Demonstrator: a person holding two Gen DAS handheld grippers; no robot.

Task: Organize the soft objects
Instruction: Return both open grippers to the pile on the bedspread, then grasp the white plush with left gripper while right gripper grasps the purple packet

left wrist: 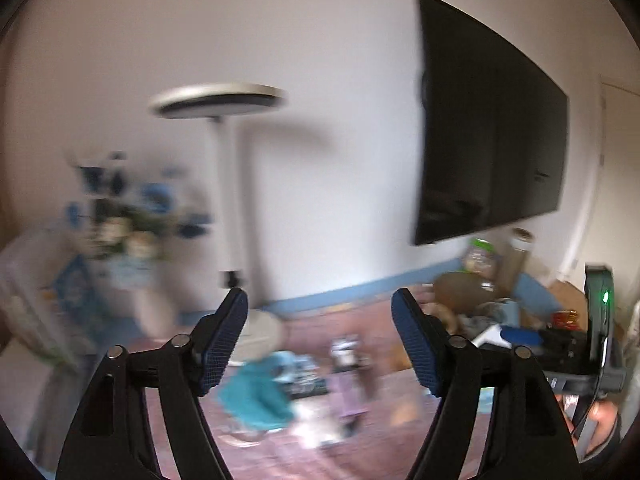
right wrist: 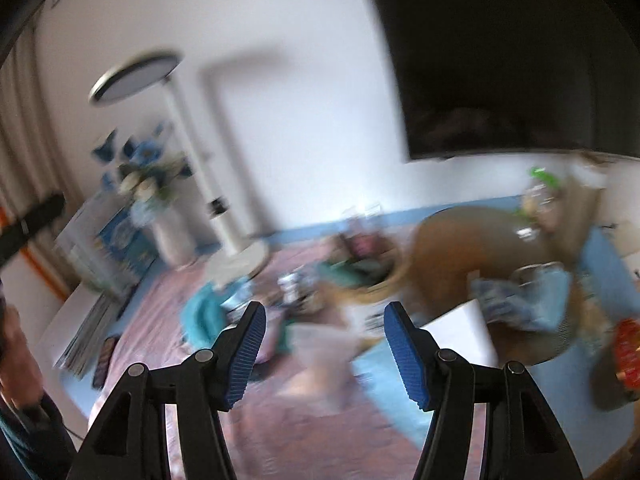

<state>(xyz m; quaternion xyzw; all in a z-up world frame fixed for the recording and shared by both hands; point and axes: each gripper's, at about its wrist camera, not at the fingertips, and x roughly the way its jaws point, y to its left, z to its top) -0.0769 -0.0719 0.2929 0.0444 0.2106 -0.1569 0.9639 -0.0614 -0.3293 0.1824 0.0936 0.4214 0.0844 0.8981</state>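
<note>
Blue ribbed pads line the fingers of both tools, and both pairs of jaws stand wide with nothing between them. Our left gripper and our right gripper hang above a pinkish bedspread, both views smeared by motion blur.

Just beyond the left jaws, slightly toward the left finger, lies a teal cloth, crumpled in a loose heap. In the right view the same teal cloth sits beyond and outside the left finger. We judge it light, limp and not at all fragile; it should bunch under the pads rather than slip, so a raised fold near the middle of the heap looks like the best place to pinch. A pale, soft-looking bundle lies between the right jaws' tips and just past them; we cannot tell what it is.

Farther ahead of the right jaws stands a woven basket with dark and green soft things heaped in it, though the blur hides which. Past the right finger a big brown cushion rests, with a wire basket beside it holding light blue patterned fabric.

Beyond all this, a white floor lamp rises past the left finger, a vase of flowers stands outside it, and a dark television hangs on the wall past the right finger.
</note>
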